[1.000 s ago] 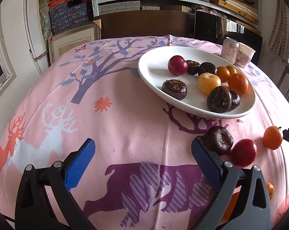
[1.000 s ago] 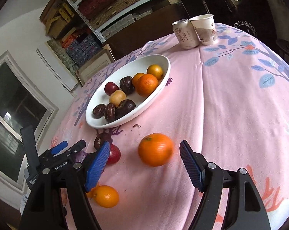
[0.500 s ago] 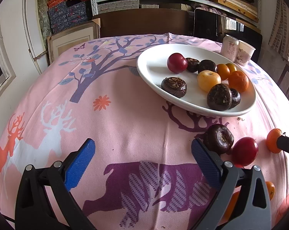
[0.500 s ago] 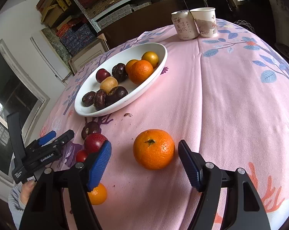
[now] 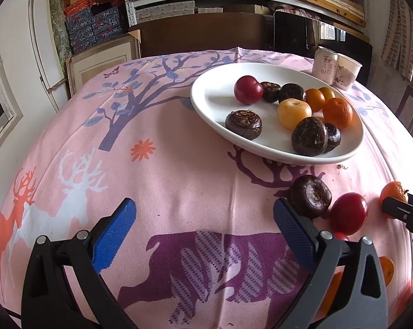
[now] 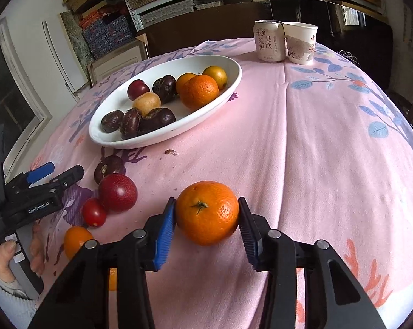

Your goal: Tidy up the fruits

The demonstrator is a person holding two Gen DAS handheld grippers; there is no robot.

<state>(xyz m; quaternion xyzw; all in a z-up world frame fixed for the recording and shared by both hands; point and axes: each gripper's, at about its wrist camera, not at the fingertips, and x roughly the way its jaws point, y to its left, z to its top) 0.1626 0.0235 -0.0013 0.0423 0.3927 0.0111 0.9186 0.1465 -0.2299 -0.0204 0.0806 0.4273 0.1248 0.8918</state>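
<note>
Right hand-held gripper (image 6: pixel 207 218): I had its jaws just closing, and both blue pads sat against the sides of the tangerine (image 6: pixel 207 212), low centre of the right wrist view, on the pink tabletop (image 6: pixel 302 142). Left hand-held gripper (image 5: pixel 203 230): jaws wide apart, nothing between them, only cloth below. White plate (image 6: pixel 206 63) with mixed fruit stood in the upper left of that frame. Loose on the cloth at lower left: a water chestnut (image 6: pixel 107 167), a red plum (image 6: pixel 118 196), a cherry tomato (image 6: pixel 94 213) and a small orange (image 6: pixel 76 240).
</note>
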